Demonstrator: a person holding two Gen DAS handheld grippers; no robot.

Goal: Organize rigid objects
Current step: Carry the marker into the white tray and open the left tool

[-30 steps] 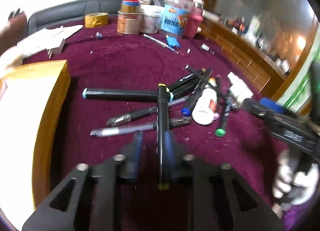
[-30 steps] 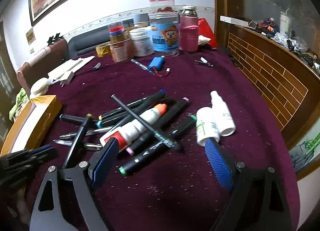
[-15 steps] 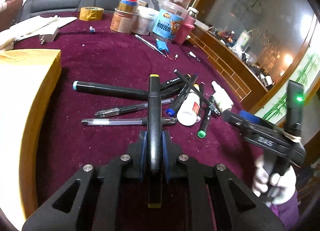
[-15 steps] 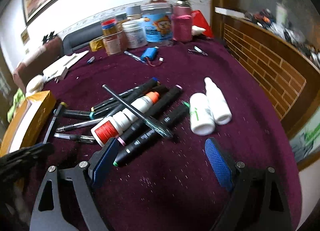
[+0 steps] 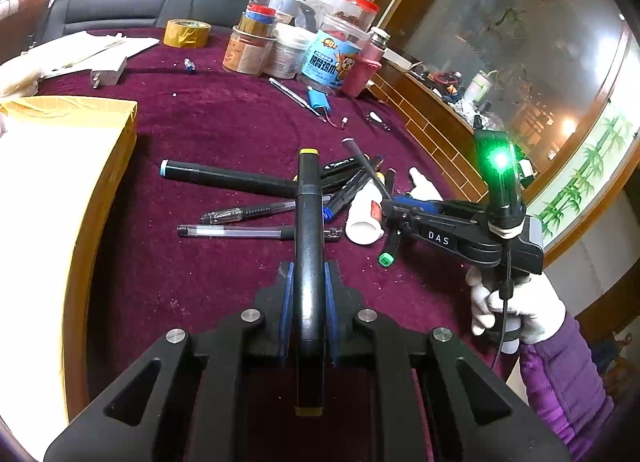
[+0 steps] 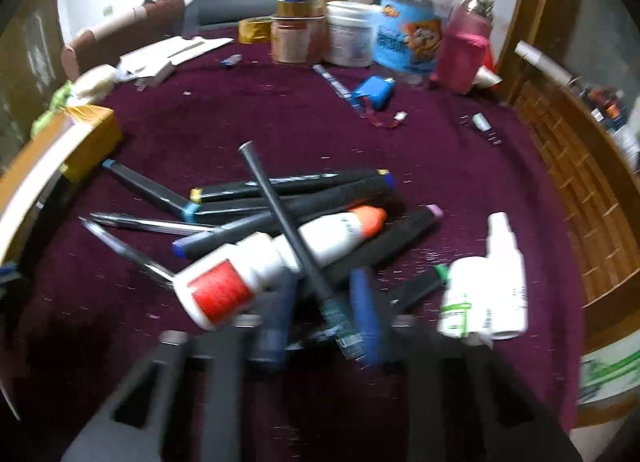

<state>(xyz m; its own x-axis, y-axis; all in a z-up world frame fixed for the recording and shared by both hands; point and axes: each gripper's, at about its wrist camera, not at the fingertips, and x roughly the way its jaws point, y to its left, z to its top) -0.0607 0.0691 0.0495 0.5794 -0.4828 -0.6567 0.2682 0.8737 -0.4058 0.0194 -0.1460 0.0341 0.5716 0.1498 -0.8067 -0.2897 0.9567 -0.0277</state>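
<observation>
My left gripper is shut on a black marker with yellow ends, held above the maroon table. A pile of black markers, pens and a white glue bottle with a red label lies ahead. My right gripper is down at the pile, its blue pads close on either side of a thin black pen; the view is blurred. It also shows in the left wrist view, in a white-gloved hand. Two small white bottles lie to the right.
A yellow-edged box stands at the left. Jars, a tape roll and a pink bottle stand at the back. A blue battery pack lies mid-table. The wooden table rim curves along the right.
My left gripper closed on the yellow-ended marker and lifted it. My right gripper moved down into the pile and its jaws narrowed around the thin black pen.
</observation>
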